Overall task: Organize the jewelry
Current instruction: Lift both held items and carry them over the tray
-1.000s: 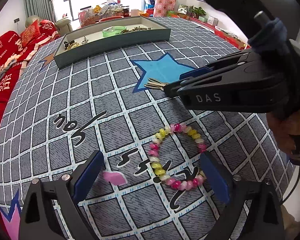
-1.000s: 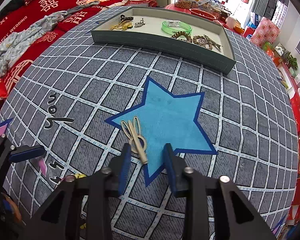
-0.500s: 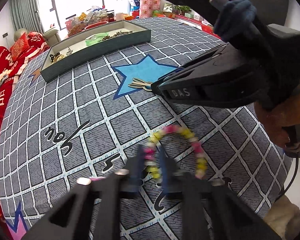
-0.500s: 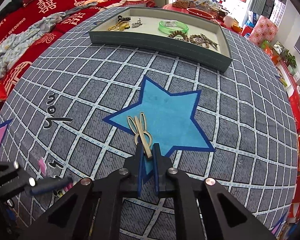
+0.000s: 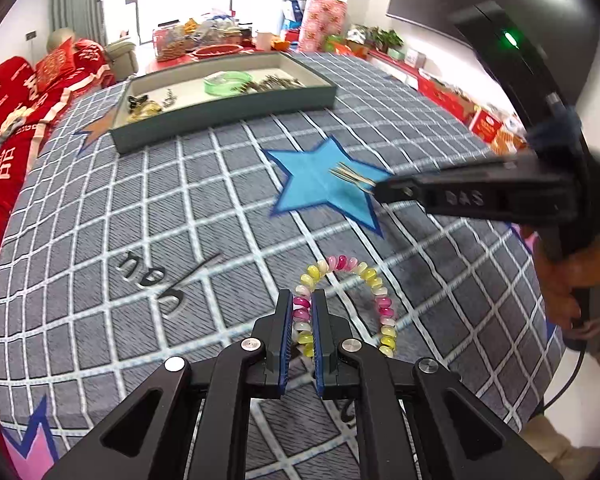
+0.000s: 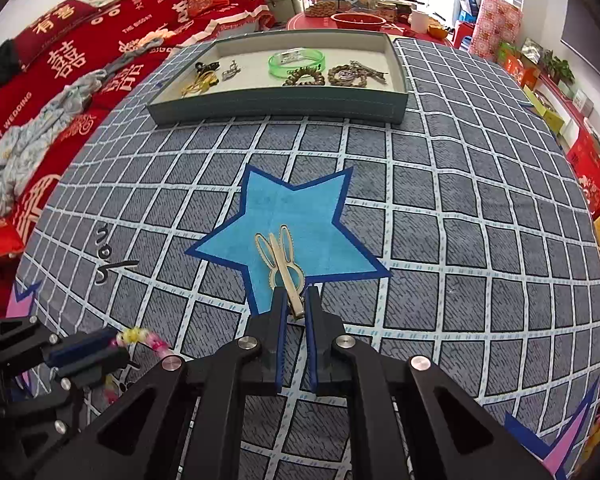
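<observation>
On the near left of the grey checked cloth (image 5: 100, 240), the left gripper (image 5: 302, 316) has its jaws nearly together on one side of the beaded bracelet (image 5: 352, 280), whose free loop arches to the right of the pads, close over the cloth. The pink, yellow and white beads look light and smooth, strung on what is probably elastic, so the loop will likely swing and sag when carried; a pinch across a single bead could slip, and the hold across several beads looks the safer one. To the right, over the blue star (image 6: 296, 216), the right gripper (image 6: 296, 308) is pinched almost fully closed on the near end of the gold rabbit-shaped hair clip (image 6: 282, 258). It seems thin, stiff metal, light and slick, best held flat across its bar. The tray (image 6: 276, 108) lies at the far side.
</observation>
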`<state>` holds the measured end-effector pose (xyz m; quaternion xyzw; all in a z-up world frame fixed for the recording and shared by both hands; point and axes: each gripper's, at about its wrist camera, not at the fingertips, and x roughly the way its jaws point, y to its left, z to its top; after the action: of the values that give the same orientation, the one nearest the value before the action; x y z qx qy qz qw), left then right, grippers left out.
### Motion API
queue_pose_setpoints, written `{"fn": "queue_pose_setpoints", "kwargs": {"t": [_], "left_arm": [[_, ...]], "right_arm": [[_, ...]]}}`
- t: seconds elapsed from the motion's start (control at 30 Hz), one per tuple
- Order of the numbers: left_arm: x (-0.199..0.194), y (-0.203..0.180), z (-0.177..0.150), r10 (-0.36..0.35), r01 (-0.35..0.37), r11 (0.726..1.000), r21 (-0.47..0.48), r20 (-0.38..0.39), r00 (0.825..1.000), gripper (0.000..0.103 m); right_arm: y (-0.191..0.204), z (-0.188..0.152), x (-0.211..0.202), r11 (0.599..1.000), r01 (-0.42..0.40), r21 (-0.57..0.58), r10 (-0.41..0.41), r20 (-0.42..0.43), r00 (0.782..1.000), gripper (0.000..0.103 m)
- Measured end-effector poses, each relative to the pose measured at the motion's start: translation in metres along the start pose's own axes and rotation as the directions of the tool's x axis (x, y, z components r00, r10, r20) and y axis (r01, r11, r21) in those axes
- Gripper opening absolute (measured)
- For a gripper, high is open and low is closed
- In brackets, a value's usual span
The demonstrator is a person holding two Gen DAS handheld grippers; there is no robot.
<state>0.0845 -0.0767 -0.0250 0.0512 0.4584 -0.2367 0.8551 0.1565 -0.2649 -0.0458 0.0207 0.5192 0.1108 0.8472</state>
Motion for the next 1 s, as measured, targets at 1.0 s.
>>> {"fn": "queue_pose_setpoints", "kwargs": {"t": [1.0], "left_arm": [[-0.008, 0.059, 0.057, 0.091, -0.081, 0.991, -0.103, 0.097, 0.991, 0.022]], "right_arm": [[-0.008, 0.038, -0.026, 0.995, -0.037, 0.096, 0.029, 0.082, 0.996, 0.009]]}}
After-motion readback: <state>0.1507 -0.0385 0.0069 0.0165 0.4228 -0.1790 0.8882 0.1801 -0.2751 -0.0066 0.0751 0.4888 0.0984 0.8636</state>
